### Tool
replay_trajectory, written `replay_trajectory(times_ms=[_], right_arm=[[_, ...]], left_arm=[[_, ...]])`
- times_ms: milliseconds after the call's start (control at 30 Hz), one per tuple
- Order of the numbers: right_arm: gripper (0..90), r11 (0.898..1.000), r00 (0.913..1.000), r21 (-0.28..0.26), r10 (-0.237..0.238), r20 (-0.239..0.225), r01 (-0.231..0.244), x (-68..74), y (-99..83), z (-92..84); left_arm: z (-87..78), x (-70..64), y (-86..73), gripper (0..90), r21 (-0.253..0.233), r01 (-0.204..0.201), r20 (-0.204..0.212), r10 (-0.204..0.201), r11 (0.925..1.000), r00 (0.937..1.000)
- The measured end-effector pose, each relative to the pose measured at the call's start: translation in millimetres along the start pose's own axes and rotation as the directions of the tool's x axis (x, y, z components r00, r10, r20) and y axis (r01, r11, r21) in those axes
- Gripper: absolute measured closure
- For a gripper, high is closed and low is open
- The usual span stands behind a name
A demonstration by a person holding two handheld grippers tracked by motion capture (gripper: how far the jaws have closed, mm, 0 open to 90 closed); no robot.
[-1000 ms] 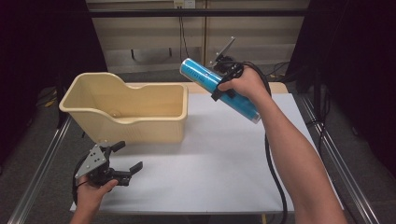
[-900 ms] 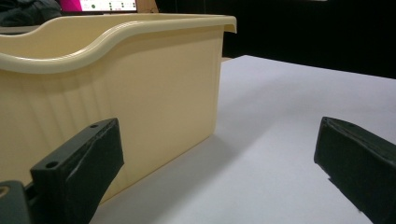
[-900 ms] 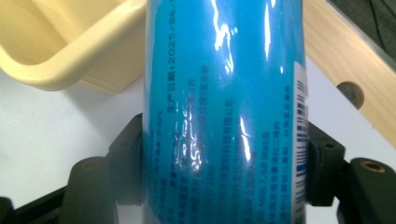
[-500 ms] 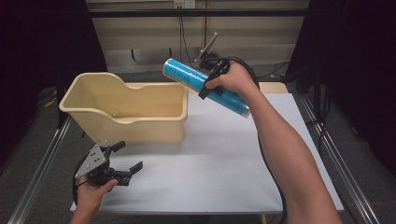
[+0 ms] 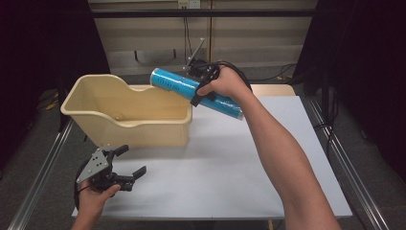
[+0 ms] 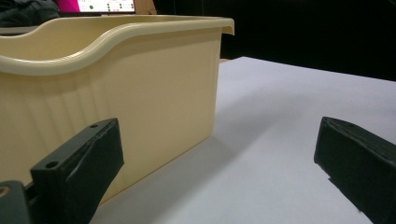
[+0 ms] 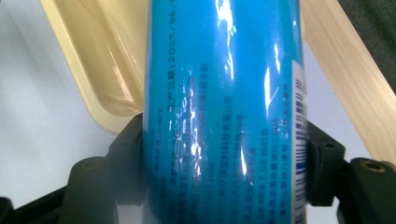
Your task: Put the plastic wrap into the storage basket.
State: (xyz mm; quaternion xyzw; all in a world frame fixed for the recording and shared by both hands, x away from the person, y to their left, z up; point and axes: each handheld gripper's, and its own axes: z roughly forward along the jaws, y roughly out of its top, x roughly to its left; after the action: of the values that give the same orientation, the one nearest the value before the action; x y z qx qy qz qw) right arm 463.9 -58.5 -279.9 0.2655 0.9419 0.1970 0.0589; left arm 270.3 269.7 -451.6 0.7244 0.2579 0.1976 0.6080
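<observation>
The blue tube (image 7: 224, 112) carries printed text down its glossy wrapper: a date line begins "2025/06/", with the last digits lost in glare. Below it run lines of small characters too fine to read, then a code that looks like "GB 9685", though the print is faint. A strip of barcode bars runs along the tube's right edge in the right gripper view.

The right gripper (image 5: 203, 86) pinches this tube across its middle. In the right gripper view both black jaws press against the tube's sides, one on each side, with no gap showing. From the high view the tube (image 5: 196, 92) hangs in the air, tilted, its higher end over the near right corner of the cream plastic bin (image 5: 95, 88) and its lower end out over the white table (image 5: 230, 163). The right hand (image 5: 229, 82) wraps the gripper's body, a black cable looping behind it.

The left gripper (image 5: 125, 162) rests low at the table's near left corner, in front of the bin and apart from it, held in the left hand (image 5: 93, 199). Its jaws stand spread wide with nothing between them; the left gripper view shows them far apart, with the bin's outer wall (image 6: 140, 102) and bare table beyond.
</observation>
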Motion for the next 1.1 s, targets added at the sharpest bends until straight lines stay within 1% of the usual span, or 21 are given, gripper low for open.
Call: replay_trajectory(times_ms=[100, 200, 300, 333, 400, 433, 500, 667, 800, 867, 933, 1000, 1067, 1100], right_arm=[[32.1, 1.000, 0.9998, 0.005, -0.019, -0.002, 0.019, 1.9, 3.7, 4.9], [32.1, 0.999, 0.9994, 0.006, -0.031, -0.015, 0.031, 3.4, 6.8, 8.3], [32.1, 0.999, 0.9988, 0.016, -0.048, -0.013, 0.048, 5.5, 9.7, 11.5], [32.1, 0.999, 0.9990, 0.017, -0.043, -0.012, 0.043, 6.7, 10.5, 12.5], [32.1, 0.998, 0.9982, 0.018, -0.058, -0.017, 0.059, 6.8, 11.9, 14.7], [32.1, 0.999, 0.9986, 0.018, -0.050, -0.017, 0.051, 7.9, 12.5, 16.0], [32.1, 0.997, 0.9973, 0.024, -0.071, -0.020, 0.072, 8.2, 14.0, 18.6], [32.1, 0.995, 0.9953, 0.035, -0.094, -0.026, 0.095, 11.6, 18.4, 25.0], [32.1, 0.992, 0.9924, 0.042, -0.119, -0.033, 0.120, 12.9, 22.9, 29.2], [32.1, 0.988, 0.9892, 0.048, -0.142, -0.036, 0.144, 13.9, 25.3, 31.3], [32.1, 0.986, 0.9866, 0.042, -0.158, -0.040, 0.160, 14.6, 26.9, 34.2], [32.0, 0.986, 0.9857, 0.041, -0.162, -0.047, 0.164, 16.3, 28.7, 36.6], [32.0, 0.980, 0.9805, 0.045, -0.192, -0.042, 0.194, 17.6, 30.6, 38.6], [32.0, 0.980, 0.9805, 0.048, -0.192, -0.042, 0.194, 18.6, 31.6, 39.3]], left_arm=[[-0.2, 0.2, 0.2, 1.1, 0.000, -0.002, 0.002, 0.002, 1.0000, 1.0000], [-0.2, 0.2, 0.3, 1.2, -0.001, -0.003, 0.004, 0.003, 1.0000, 1.0000], [-0.2, 0.2, 0.3, 1.1, 0.000, -0.002, 0.005, 0.002, 1.0000, 1.0000], [-0.2, 0.2, 0.3, 1.1, 0.000, -0.002, 0.006, 0.002, 1.0000, 1.0000], [-0.3, 0.2, 0.3, 1.1, 0.000, -0.002, 0.007, 0.002, 1.0000, 1.0000], [-0.4, 0.3, 0.4, 1.1, 0.001, -0.004, 0.005, 0.004, 1.0000, 1.0000], [-0.2, 0.2, 0.4, 1.2, 0.000, -0.005, 0.006, 0.005, 1.0000, 1.0000], [0.8, 0.2, 0.2, 1.2, -0.002, -0.006, 0.009, 0.006, 1.0000, 0.9999], [0.7, 0.2, 0.1, 1.2, 0.000, -0.002, 0.009, 0.002, 1.0000, 1.0000], [0.7, 0.4, -0.1, 1.2, 0.004, -0.002, 0.010, 0.002, 1.0000, 1.0000], [1.0, 0.6, -0.3, 1.1, 0.003, -0.004, 0.008, 0.004, 1.0000, 1.0000], [0.9, 0.7, -0.4, 1.1, 0.003, -0.004, 0.007, 0.004, 1.0000, 1.0000], [0.6, 1.3, -0.3, 1.2, 0.007, -0.006, 0.010, 0.006, 1.0000, 0.9999], [0.5, 1.4, -0.4, 1.1, 0.007, -0.006, 0.009, 0.006, 1.0000, 0.9999]])
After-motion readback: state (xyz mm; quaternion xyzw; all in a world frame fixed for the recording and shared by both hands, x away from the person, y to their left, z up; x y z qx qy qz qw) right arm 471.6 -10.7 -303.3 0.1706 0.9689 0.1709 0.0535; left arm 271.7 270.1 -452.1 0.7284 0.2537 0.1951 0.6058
